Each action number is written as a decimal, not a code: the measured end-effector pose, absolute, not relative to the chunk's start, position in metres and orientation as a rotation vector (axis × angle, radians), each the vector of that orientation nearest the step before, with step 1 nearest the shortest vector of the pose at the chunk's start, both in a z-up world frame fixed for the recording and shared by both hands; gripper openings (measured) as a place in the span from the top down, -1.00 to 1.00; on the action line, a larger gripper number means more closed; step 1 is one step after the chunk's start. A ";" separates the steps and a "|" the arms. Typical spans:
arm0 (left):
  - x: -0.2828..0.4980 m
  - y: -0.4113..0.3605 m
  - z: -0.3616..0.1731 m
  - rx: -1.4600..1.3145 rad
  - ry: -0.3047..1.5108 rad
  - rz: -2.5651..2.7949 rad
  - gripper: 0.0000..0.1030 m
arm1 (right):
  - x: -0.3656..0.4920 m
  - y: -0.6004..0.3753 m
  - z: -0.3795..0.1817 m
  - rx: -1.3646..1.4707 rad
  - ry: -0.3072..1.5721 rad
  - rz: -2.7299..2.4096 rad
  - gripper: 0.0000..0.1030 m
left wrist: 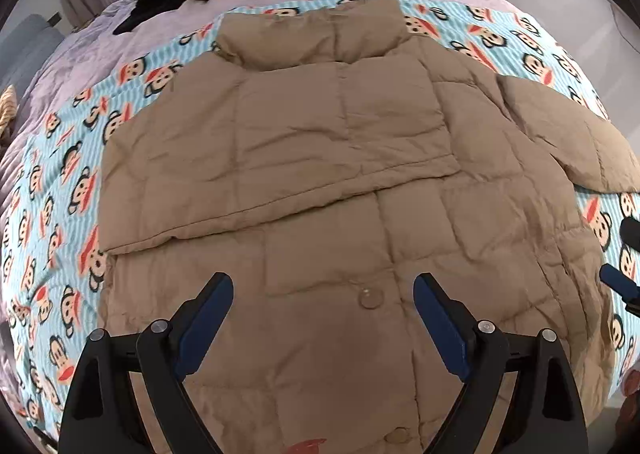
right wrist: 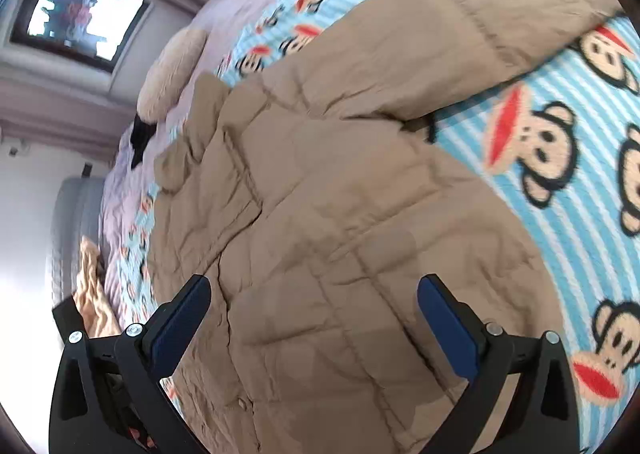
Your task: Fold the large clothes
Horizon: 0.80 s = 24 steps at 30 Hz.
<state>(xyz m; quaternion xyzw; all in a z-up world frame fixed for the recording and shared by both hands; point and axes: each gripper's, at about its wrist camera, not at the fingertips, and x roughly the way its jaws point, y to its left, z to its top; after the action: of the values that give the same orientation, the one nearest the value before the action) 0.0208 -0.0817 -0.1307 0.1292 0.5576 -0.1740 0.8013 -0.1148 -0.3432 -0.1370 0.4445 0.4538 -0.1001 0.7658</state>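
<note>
Tan puffer jacket (left wrist: 340, 181) lies flat on the monkey-print blanket (left wrist: 52, 189) over the bed, collar (left wrist: 312, 33) at the far end, hem toward the hands, so its long axis runs straight away from the left claw (left wrist: 323, 318). One sleeve is already folded across the chest; the other sleeve (left wrist: 572, 137) sticks out flat to the right, unfolded. That's the relation that matters: the loose sleeve lies on the right claw's (right wrist: 314, 318) side, up and right of it in the right wrist view (right wrist: 460, 25), and well apart from the left claw. Right hand is nearer, so my guess is it takes the sleeve and carries it across the body. Left claw: spread wide, nothing between the pads, pointing steeply down over the lower front near a snap button (left wrist: 370, 298). Right claw: spread fully, empty, angled down and rolled, hovering over the jacket's right side panel. Neither claw pinches fabric.
</note>
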 end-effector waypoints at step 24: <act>0.028 -0.245 -0.134 0.284 1.241 -0.413 -0.79 | -0.207 -0.628 -0.162 1.401 0.608 -0.518 -0.99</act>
<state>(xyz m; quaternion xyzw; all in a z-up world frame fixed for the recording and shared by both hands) 0.0277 -0.2449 -0.1336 0.1315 0.5752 -0.1915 0.7844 -0.2067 -0.6278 -0.1616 0.6269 0.2722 -0.2319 0.6922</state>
